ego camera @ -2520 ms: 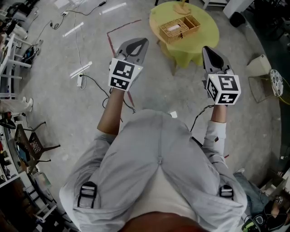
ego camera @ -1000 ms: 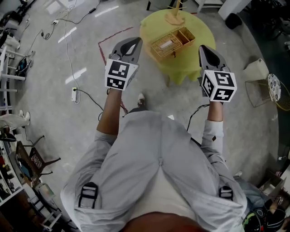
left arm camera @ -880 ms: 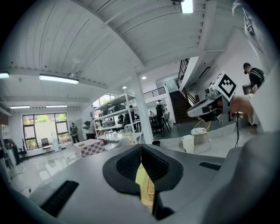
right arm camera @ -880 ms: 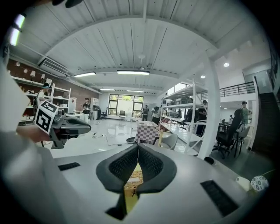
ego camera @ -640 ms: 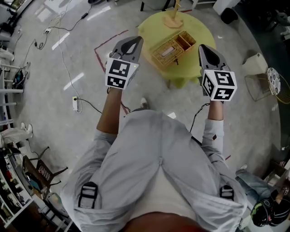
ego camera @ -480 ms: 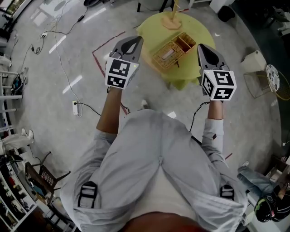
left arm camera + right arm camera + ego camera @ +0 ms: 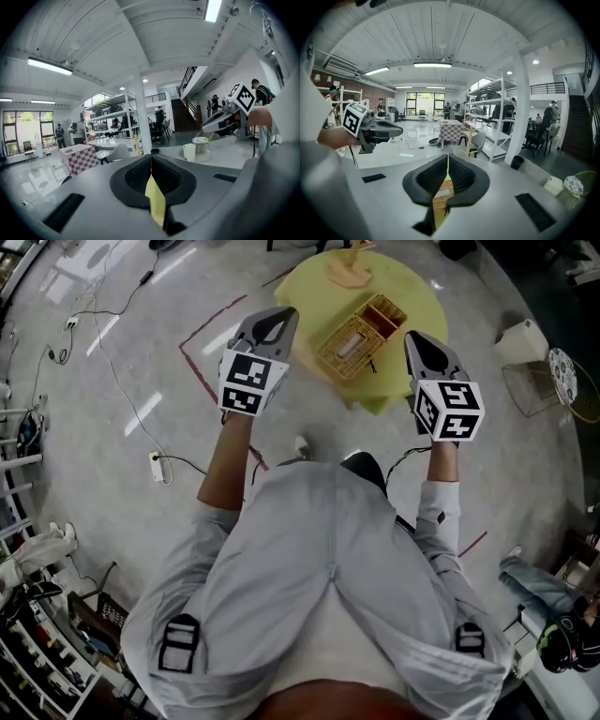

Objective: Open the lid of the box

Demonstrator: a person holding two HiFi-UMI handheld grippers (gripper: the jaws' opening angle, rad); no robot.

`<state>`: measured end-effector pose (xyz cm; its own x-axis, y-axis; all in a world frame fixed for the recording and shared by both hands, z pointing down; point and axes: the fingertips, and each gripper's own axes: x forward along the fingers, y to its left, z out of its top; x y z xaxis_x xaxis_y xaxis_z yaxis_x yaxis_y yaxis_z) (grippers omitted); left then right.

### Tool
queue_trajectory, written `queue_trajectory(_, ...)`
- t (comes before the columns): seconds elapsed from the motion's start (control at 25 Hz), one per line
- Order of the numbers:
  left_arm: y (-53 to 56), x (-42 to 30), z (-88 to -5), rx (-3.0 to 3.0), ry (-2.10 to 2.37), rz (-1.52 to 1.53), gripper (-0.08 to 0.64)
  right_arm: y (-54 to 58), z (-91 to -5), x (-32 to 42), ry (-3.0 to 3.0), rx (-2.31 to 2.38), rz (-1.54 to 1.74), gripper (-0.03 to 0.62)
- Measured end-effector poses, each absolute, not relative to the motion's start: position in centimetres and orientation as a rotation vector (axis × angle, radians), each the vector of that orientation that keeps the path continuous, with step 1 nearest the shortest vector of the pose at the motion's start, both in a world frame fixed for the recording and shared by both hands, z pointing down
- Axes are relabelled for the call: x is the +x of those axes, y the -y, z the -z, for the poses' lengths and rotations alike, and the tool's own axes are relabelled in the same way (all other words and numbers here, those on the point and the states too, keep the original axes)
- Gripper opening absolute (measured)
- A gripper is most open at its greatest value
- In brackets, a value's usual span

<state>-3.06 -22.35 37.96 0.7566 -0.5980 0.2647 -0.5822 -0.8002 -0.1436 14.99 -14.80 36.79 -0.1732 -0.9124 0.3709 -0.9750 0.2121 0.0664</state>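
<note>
Only at the start: nothing touched yet. Woven box (image 7: 354, 329) on the round yellow table (image 7: 305, 282), up ahead, seen between the two tools. Lid looking down and closed, as far as can be told from up here. Left gripper (image 7: 271, 317) pinched together on nothing. Right gripper (image 7: 418, 339) pinched together too, with nothing in it. Both up in the air, well away from the box. Next, probably: step closer, lower one gripper to the lid's edge, spread the jaws, grab, then lift gently, maybe holding the box down with the other.
</note>
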Motion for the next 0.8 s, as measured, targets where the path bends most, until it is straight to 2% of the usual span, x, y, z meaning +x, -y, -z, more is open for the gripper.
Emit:
queue_trajectory(0.56,20.7,-1.3,-45.6,-2.972,-1.08,0.67,0.029,14.8,-44.8,17.3,2.12,1.613,-0.403,0.057)
queue_trajectory(0.8,19.1,-1.2,-49.2,-2.997,-1.137,0.771,0.029,14.9,-50.3,17.0,2.151,1.487,-0.562,0.098)
